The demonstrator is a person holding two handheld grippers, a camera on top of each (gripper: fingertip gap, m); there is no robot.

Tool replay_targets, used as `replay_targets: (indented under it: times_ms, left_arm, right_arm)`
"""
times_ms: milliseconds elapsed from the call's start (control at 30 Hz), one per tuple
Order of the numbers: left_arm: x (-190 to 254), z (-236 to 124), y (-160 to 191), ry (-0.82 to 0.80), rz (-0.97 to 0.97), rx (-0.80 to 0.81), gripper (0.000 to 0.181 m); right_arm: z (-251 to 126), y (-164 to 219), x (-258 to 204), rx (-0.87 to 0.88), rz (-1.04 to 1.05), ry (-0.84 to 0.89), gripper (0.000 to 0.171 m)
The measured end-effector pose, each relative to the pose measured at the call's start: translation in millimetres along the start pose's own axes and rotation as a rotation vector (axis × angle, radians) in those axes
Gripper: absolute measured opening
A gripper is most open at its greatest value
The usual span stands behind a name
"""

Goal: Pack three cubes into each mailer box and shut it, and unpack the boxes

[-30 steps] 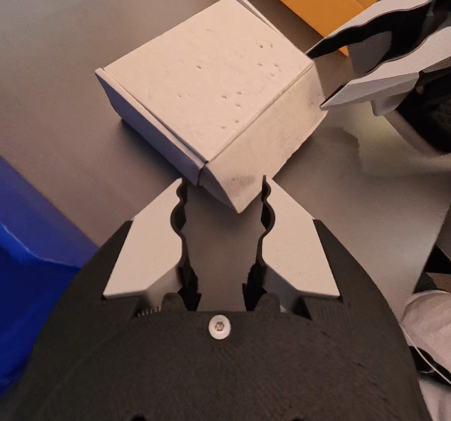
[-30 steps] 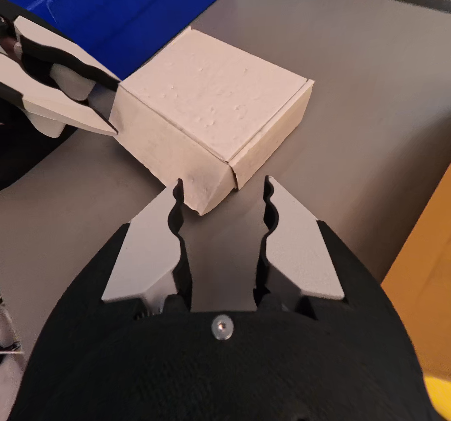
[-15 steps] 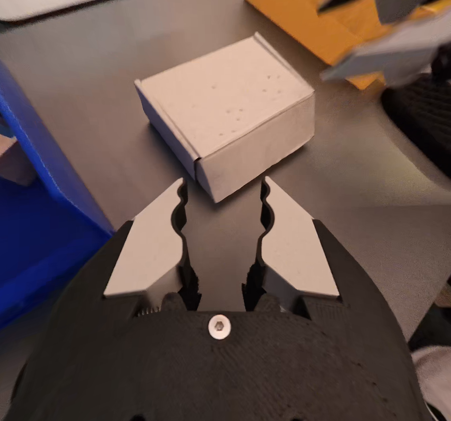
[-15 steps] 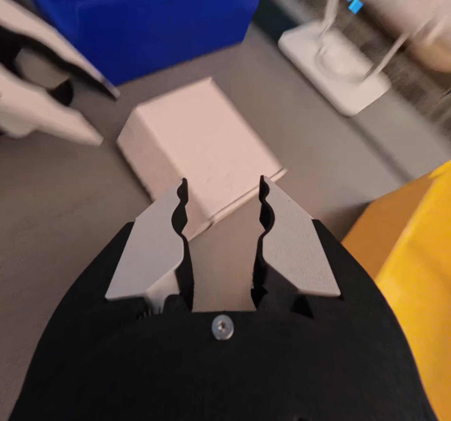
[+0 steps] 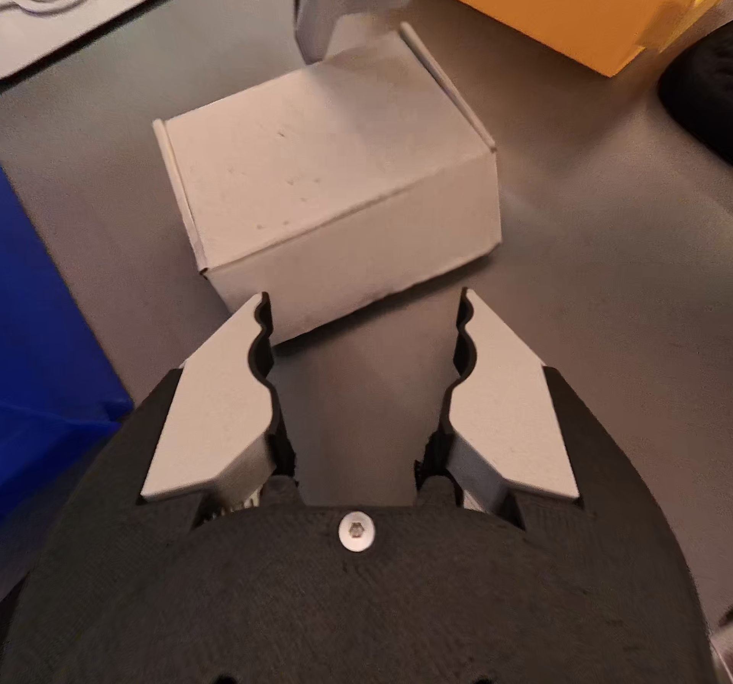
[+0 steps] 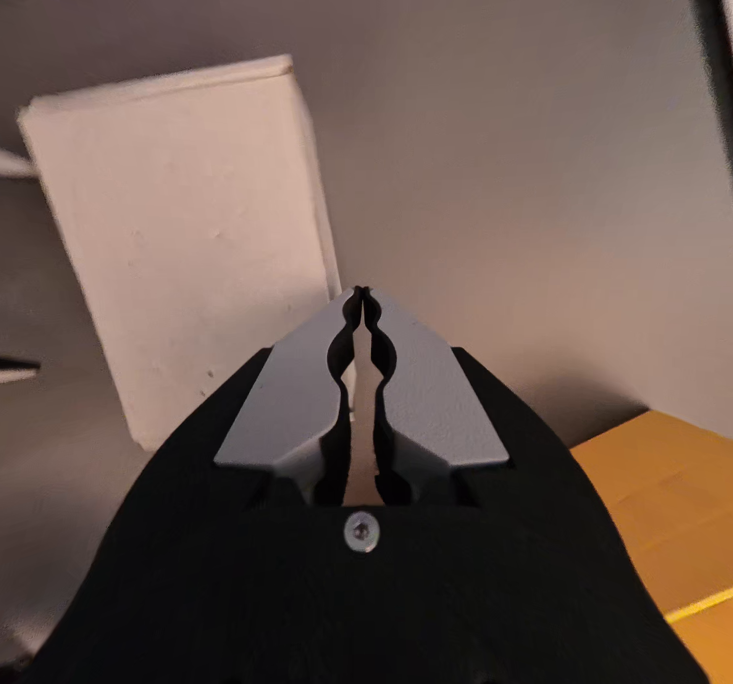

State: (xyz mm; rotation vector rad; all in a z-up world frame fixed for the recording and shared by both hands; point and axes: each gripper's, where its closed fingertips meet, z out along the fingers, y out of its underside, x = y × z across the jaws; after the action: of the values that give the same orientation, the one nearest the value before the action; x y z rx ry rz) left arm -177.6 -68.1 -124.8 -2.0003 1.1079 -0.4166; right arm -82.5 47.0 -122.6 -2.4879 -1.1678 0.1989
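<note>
A shut white mailer box (image 5: pixel 329 173) lies on the grey table (image 5: pixel 595 308). My left gripper (image 5: pixel 365 298) is open and empty, low in front of the box's near side wall, with its left fingertip (image 5: pixel 261 308) over the wall's lower corner. My right gripper (image 6: pixel 361 290) is shut with nothing between its fingers. It hovers over the edge of the box (image 6: pixel 178 228). In the left wrist view it shows blurred above the box's far edge (image 5: pixel 317 30). No cubes are in view.
A blue bin (image 5: pixel 39 347) stands left of the box. A yellow cardboard box (image 5: pixel 555 2) sits at the back right, also seen in the right wrist view (image 6: pixel 654 506). A white flat base (image 5: pixel 79 2) lies at the back left. A black object (image 5: pixel 706 102) is at the right edge. The black object (image 5: pixel 706 102) lies around 20 cm away from my left fingertips.
My right gripper has shut and swung round to the box's far side, above it. My left gripper has opened wider and now faces the box's side wall squarely instead of its corner.
</note>
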Motion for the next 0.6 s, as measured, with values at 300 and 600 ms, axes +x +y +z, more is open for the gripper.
replay_targets:
  times_ms: [300,600]
  left_arm:
    - [-2.5,-34.9,29.2,0.240,0.298,-0.069,0.102]
    - [-29.2,-43.4,47.8,0.363,0.479,-0.317,0.119]
  right_arm:
    - [-15.0,56.8,-89.4,-0.031,-0.315,-0.030,0.024]
    - [-6.7,48.3,-120.2,0.108,-0.519,-0.145,0.101]
